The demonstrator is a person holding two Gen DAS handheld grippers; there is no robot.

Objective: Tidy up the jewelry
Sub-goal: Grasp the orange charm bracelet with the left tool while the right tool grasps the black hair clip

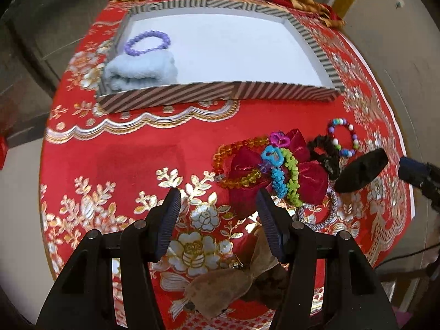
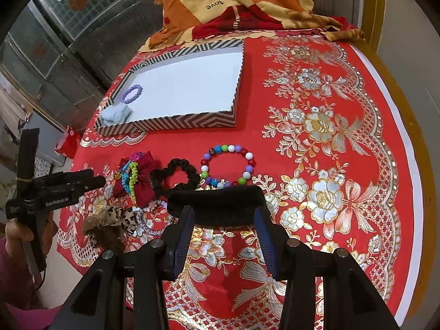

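A striped tray [image 1: 170, 95] [image 2: 165, 122] holds a purple bracelet [image 1: 147, 42] [image 2: 132, 94] and a pale blue rolled cloth [image 1: 140, 71] [image 2: 115, 115]. A pile of jewelry lies on the red cloth: a red bow [image 1: 277, 173] [image 2: 143, 178], an amber bead bracelet [image 1: 236, 162], a black scrunchie [image 1: 324, 151] [image 2: 176, 177], a multicolour bead bracelet [image 1: 343, 137] [image 2: 228, 166]. My left gripper [image 1: 217, 206] is open and empty, just before the bow. My right gripper [image 2: 224, 211] is shut on a black velvet hair clip [image 2: 217, 206], which also shows in the left wrist view [image 1: 360, 170].
A leopard-print bow [image 1: 220, 283] [image 2: 112, 225] and a silver beaded bangle [image 1: 321, 214] [image 2: 151, 222] lie near the table's front. A folded orange and red fabric [image 2: 233, 2] lies behind the tray. The round table's edge [image 2: 407, 137] curves on the right.
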